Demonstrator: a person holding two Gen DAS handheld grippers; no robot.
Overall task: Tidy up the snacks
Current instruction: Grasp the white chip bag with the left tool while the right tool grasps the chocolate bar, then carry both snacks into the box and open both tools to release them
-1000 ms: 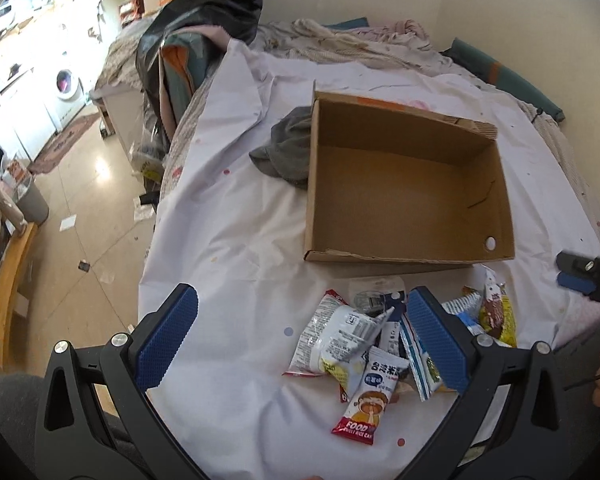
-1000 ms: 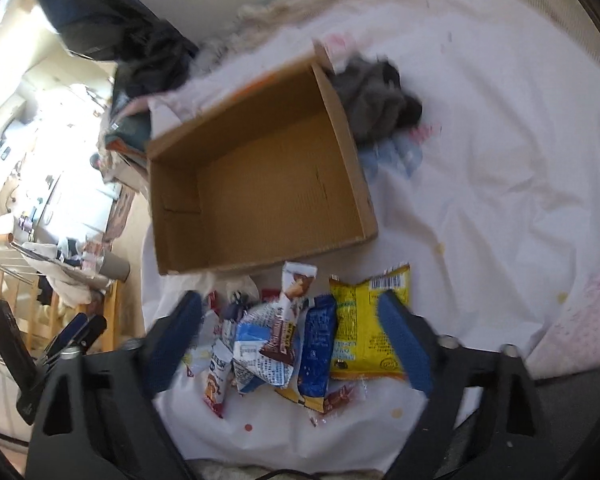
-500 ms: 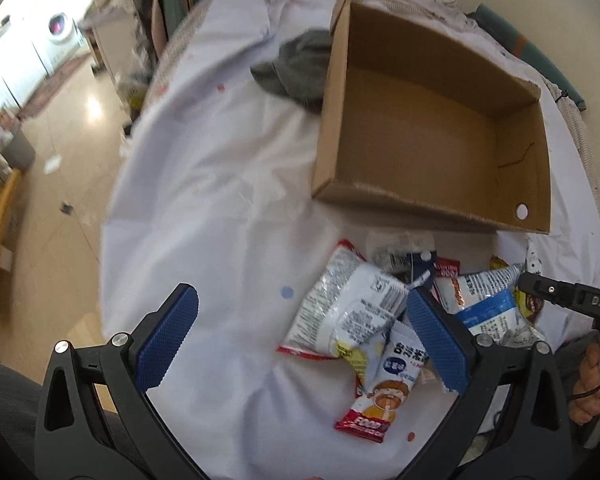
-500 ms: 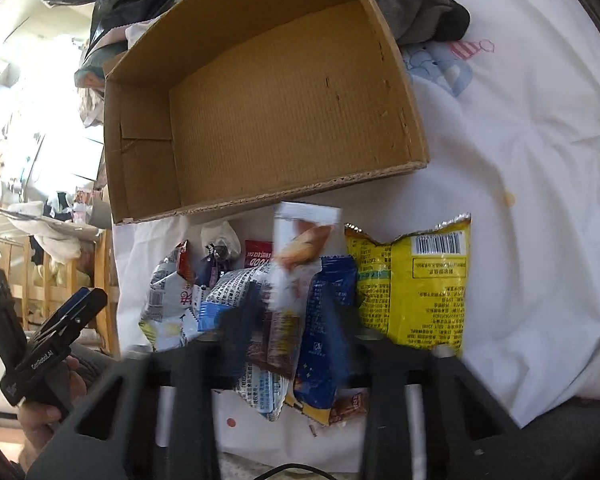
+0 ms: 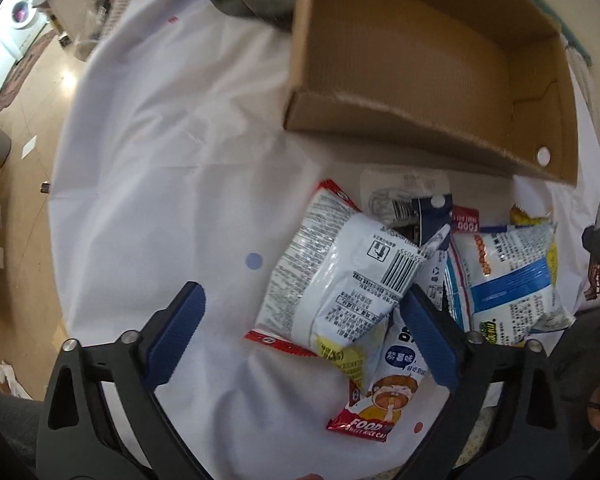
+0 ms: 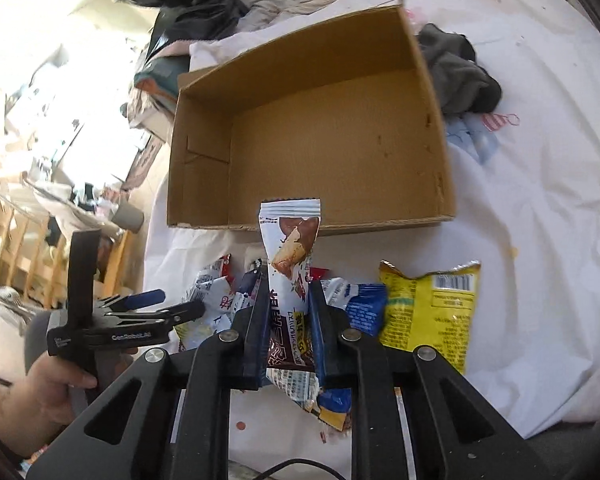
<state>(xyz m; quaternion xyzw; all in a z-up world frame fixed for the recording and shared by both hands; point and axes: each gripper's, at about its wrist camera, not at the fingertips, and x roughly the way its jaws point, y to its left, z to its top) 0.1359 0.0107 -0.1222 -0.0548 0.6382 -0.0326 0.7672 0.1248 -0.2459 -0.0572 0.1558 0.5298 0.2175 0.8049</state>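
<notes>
1. Covering most of both views, the white bed sheet (image 6: 540, 200) carries everything; the surface looks like a bed, not a bench.
2. Sitting open and empty on the sheet, the cardboard box (image 6: 320, 140) lies just beyond the snack pile and is, by my judgement, where the snacks go.
3. Lying at the left edge of the pile, the white noodle-style packet (image 5: 340, 276) sits between the left tongs (image 5: 300, 324), whose jaws are spread and have just been narrowing, not yet pressing it.
4. Standing upright, the brown-and-white wafer packet (image 6: 290, 264) is pinched by the right tongs (image 6: 288, 312), pressed together on it.
5. Judging the step: first pickups. Next, carry the wafer packet over the box's near wall and release.
</notes>
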